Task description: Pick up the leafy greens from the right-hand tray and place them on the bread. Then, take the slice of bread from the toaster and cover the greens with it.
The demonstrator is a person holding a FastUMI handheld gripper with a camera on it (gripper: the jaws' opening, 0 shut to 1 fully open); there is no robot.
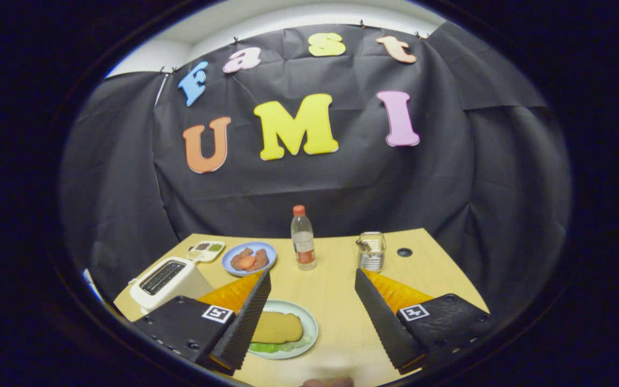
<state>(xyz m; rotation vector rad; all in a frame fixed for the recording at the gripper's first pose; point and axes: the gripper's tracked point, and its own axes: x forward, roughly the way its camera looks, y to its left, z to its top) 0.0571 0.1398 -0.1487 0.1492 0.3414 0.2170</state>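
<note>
We see the booth lit evenly and softly from above: the table [336, 301] is bright and warm, with only faint shadows beside the bottle [303, 244] and glass jar [372, 251]. The wall cloth shows dull sheen on its creases. The fisheye bends the table's far edge and corners. The gripper [312, 317], its fingers spread apart, looks sharp; a blurred smear sits at the table's near edge.

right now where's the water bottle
In the gripper view the water bottle stands upright at the table's far side, beyond the open fingers, between the blue plate and the glass jar.
</note>
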